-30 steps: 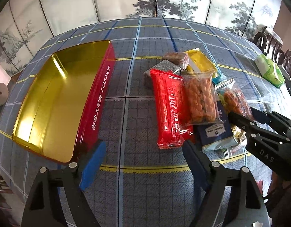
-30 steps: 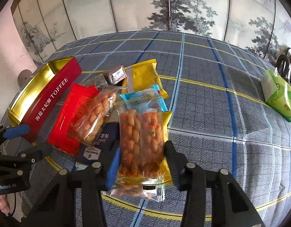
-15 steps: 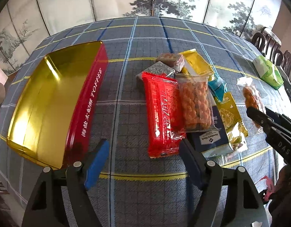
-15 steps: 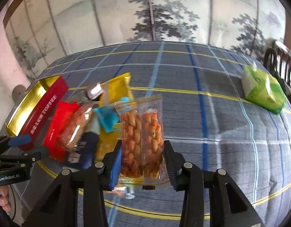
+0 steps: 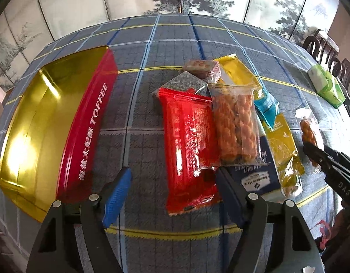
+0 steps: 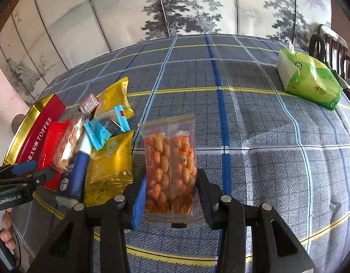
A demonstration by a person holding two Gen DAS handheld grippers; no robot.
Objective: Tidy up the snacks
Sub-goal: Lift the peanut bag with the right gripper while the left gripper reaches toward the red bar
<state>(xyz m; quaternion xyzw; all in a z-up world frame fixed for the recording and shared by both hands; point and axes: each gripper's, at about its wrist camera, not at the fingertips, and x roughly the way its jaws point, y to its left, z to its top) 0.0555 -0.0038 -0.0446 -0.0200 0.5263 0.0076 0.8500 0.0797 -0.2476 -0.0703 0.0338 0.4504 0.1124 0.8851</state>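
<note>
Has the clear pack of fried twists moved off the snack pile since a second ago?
Yes. The twist pack moved right, away from the snack pile.

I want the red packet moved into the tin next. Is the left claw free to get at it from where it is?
Probably yes. The left claw is open and empty, with the red packet lying right ahead between its fingers. Only the twist snack bag overlaps the packet's right edge; its near end looks uncovered.
</note>
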